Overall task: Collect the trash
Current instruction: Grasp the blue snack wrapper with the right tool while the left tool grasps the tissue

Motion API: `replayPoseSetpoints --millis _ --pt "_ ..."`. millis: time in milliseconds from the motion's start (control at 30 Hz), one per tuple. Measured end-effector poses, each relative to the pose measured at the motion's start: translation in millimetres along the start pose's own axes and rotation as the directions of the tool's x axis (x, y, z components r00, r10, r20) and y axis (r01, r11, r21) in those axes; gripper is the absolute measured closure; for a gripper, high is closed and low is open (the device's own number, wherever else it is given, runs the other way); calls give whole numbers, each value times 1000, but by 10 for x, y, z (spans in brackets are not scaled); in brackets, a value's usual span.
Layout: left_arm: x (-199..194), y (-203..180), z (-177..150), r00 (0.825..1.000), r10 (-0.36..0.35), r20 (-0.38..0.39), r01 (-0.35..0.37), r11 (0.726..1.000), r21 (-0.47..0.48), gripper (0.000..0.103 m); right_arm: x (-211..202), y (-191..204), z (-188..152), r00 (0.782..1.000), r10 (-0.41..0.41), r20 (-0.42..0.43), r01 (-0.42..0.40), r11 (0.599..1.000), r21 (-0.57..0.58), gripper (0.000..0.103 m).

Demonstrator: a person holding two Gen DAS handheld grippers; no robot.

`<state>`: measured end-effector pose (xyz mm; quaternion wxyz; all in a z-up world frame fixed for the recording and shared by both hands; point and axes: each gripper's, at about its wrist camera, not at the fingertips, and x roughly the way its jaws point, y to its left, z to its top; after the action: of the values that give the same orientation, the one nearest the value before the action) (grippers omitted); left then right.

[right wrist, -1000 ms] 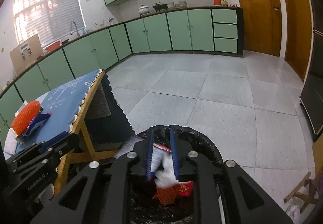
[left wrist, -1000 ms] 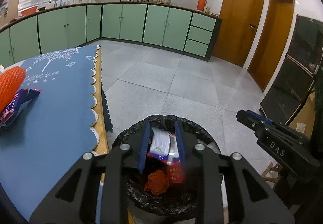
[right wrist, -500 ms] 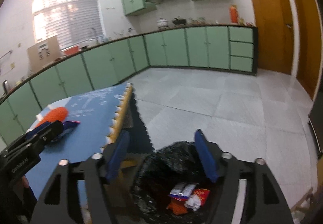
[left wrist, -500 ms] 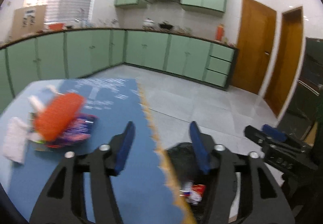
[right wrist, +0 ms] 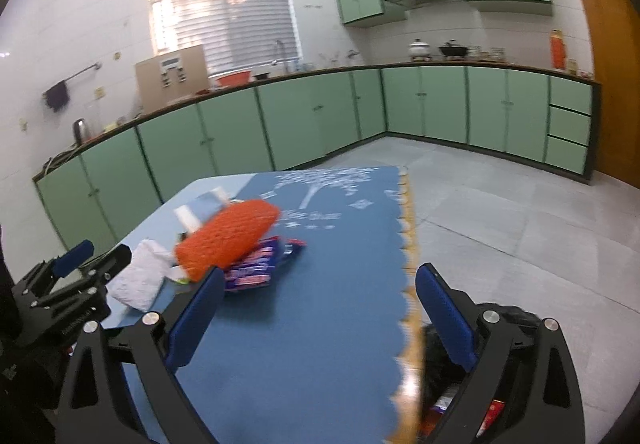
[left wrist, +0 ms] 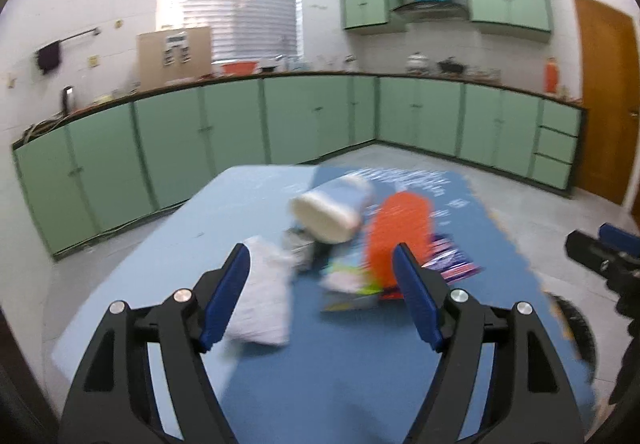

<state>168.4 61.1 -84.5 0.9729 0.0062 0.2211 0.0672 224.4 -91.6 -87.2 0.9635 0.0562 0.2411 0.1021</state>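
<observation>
A pile of trash lies on the blue table (left wrist: pixel 360 372): an orange foam net (left wrist: pixel 400 232), a tipped white cup (left wrist: pixel 328 214), a crumpled white tissue (left wrist: pixel 266 300) and a purple wrapper (left wrist: pixel 454 264). My left gripper (left wrist: pixel 322 296) hovers just short of the pile, its jaws opening with nothing between them. In the right wrist view the orange net (right wrist: pixel 228 240), purple wrapper (right wrist: pixel 254 270) and tissue (right wrist: pixel 138 280) lie ahead to the left. My right gripper (right wrist: pixel 320 316) hangs over the table's right edge, its jaws opening and empty. The black-bagged bin (right wrist: pixel 452 360) with trash inside stands below it.
The table (right wrist: pixel 300 356) has a scalloped cloth edge on its right side, with grey tiled floor beyond. Green cabinets line the far walls. The left gripper (right wrist: pixel 96 260) shows at the left of the right wrist view; the right gripper (left wrist: pixel 596 244) shows at the left wrist view's right edge.
Both grippers were shut on trash over the bin; they let it drop in, opened wide and swung left and up to face the pile on the table.
</observation>
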Motion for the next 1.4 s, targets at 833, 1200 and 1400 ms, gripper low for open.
replayPoseSetpoints --millis 833,1200,1400 --pt "839 537 -100 963 -63 -262 35 993 -110 85 711 424 -114 994 17 -104 -22 999 -43 33" --pt "668 512 -59 985 -55 -165 35 992 -120 98 1013 419 -108 980 22 -200 -28 999 -26 48" --pt "542 392 -15 993 -43 -113 31 994 -104 98 1079 428 -140 969 67 -238 -74 997 -21 76"
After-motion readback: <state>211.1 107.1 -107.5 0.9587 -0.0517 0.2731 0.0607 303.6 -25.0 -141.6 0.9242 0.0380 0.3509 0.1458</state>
